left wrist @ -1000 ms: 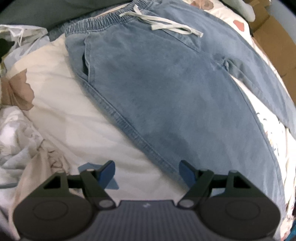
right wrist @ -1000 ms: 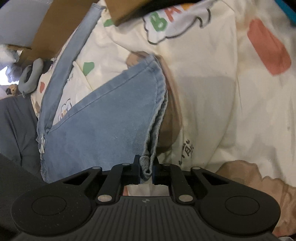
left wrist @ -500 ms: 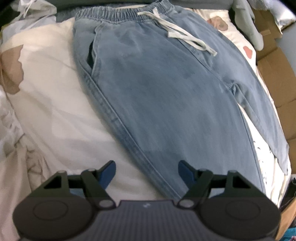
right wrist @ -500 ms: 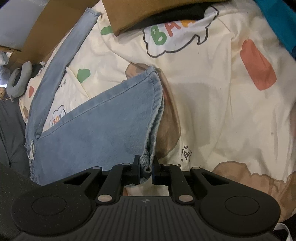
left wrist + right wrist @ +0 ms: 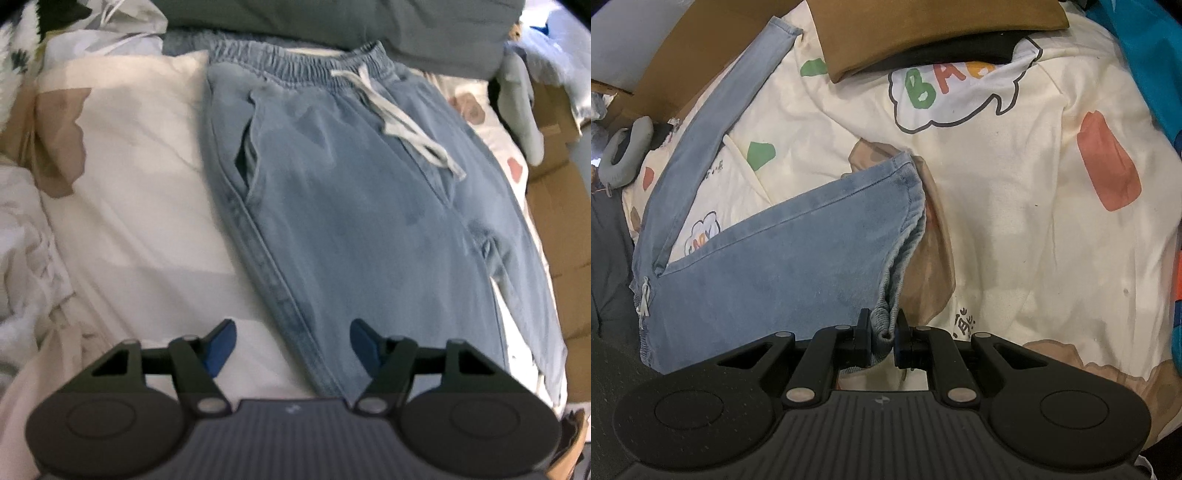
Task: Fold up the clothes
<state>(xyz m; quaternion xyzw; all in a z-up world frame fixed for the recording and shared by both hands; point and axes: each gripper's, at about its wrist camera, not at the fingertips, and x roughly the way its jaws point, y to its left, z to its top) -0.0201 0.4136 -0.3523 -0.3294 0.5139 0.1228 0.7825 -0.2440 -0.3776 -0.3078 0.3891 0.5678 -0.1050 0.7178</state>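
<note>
1. A pair of light blue jeans (image 5: 354,206) is seen laid out flat on a cream bedsheet (image 5: 140,206).
2. The cloth looks soft and faded, with darker patches here and there.
3. The top band (image 5: 295,64) is bunched up and stretchy, and a white string (image 5: 402,118) is tied through it and lies across the front.
4. A dark pocket slit (image 5: 242,162) is seen on one side, and a thick seam runs down the edge of the leg.
5. The left claw (image 5: 291,343) is held over that side seam with its blue pads apart. Its jaws have just been closing, but nothing is pinched yet.
6. The right claw (image 5: 882,332) is squeezed tight on the ribbed cuff (image 5: 905,236) of one leg, and the cuff is lifted off the sheet.
7. The other leg (image 5: 713,122) is stretched long and thin toward a brown cardboard box (image 5: 923,29).
8. The sheet here is printed with cartoon shapes and a speech bubble with letters (image 5: 960,88).
</note>
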